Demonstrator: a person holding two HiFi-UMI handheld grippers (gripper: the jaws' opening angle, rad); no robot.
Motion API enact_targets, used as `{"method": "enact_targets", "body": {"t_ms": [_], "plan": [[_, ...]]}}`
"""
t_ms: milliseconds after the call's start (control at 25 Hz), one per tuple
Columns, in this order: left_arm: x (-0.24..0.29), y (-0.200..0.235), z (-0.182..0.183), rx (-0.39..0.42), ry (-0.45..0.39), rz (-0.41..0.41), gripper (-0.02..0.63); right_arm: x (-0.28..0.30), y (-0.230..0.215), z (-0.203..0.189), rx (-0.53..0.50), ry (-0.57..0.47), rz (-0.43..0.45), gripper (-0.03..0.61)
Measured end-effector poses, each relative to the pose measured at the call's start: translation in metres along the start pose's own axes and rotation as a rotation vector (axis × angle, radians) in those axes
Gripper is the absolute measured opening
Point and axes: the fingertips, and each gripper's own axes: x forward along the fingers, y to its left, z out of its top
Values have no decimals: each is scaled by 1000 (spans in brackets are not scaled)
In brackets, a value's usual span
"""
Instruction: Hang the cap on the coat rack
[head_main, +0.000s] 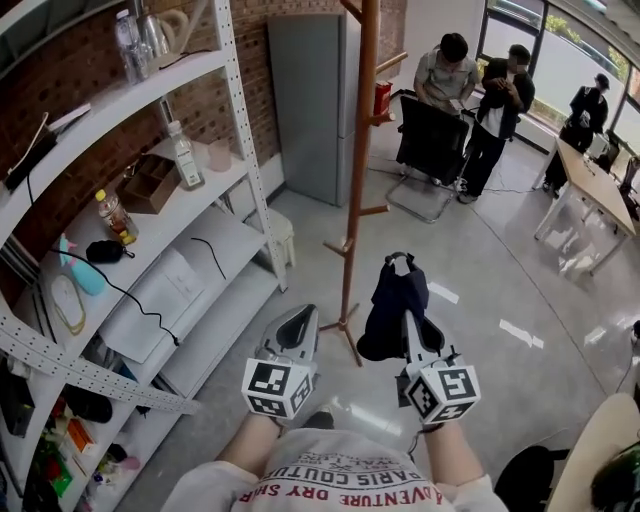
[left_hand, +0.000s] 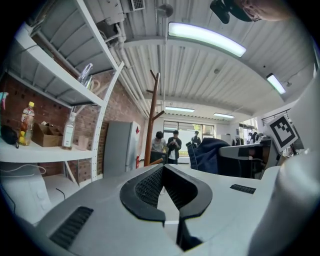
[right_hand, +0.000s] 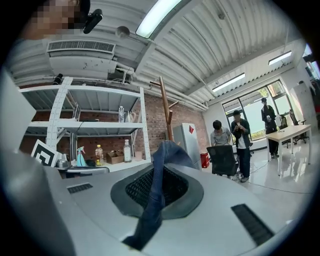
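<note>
In the head view the cap (head_main: 392, 310) is a bunched dark-blue lump, its brim and shape hard to make out, and it covers the tips of the right gripper (right_hand: 161, 176). That gripper's own view shows only a strip of blue cloth. The strip is pinched between fingers (right_hand: 182, 189) that are closed tight on it, and it rises past their far end. The left gripper (left_hand: 163, 170), low at near left, has its fingers brought together at the tips with nothing between them. The cap hangs just right of the coat rack (head_main: 362, 150) and nearer than it, without touching it. The wooden pole's top is cut off by the upper edge of the head view, and its pegs look bare. To the left stands a white shelf unit (head_main: 235, 110) holding bottles (head_main: 184, 157) and a cardboard box (head_main: 150, 183). A grey cabinet (head_main: 310, 100) stands behind the pole. At far right, people (head_main: 447, 72) stand by a black chair (head_main: 432, 140), and a desk (head_main: 585, 185) lies beyond them, partly cut off.
</note>
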Motion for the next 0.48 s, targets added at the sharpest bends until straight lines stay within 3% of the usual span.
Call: {"method": "enact_targets", "body": {"t_ms": [280,480], "plan": [[66,44,15,12,-3,-78,6,67,-15,35,-45,-70,-88,18],[99,66,17,34,14,-104,6,108,-22,74,-101,-134,-101,18]]}}
